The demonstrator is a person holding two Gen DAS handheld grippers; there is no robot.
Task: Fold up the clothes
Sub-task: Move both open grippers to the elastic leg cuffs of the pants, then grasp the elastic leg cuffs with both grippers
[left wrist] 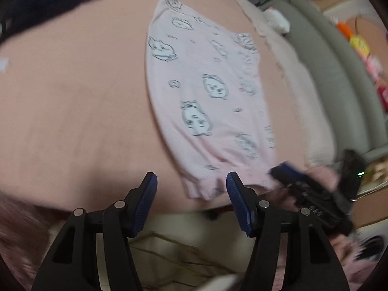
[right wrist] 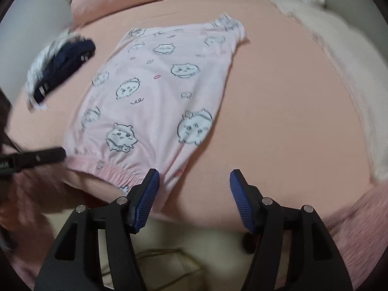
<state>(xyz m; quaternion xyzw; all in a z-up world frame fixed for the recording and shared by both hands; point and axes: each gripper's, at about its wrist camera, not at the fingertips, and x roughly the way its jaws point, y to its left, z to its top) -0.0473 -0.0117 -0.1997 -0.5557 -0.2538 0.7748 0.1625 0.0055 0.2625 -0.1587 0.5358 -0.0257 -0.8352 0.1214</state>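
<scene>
A pale pink garment (left wrist: 206, 97) (right wrist: 157, 84) printed with cartoon faces lies flat on a peach bedsheet (left wrist: 72, 97) (right wrist: 278, 97), its gathered waistband at the near edge of the bed. My left gripper (left wrist: 191, 184) is open above that edge, and one waistband corner shows between its fingers without being pinched. My right gripper (right wrist: 194, 181) is open too, its left finger over the other waistband corner and mostly bare sheet in the gap. Each gripper also shows in the other's view: the right gripper (left wrist: 291, 177) and the left gripper (right wrist: 48, 156).
A pile of dark navy clothes (left wrist: 36, 4) (right wrist: 63, 65) lies on the bed beyond the garment. A pink pillow (right wrist: 121, 0) sits at the far end. A beige blanket (right wrist: 339, 60) runs along one side, with a grey padded frame (left wrist: 327, 60) beyond it.
</scene>
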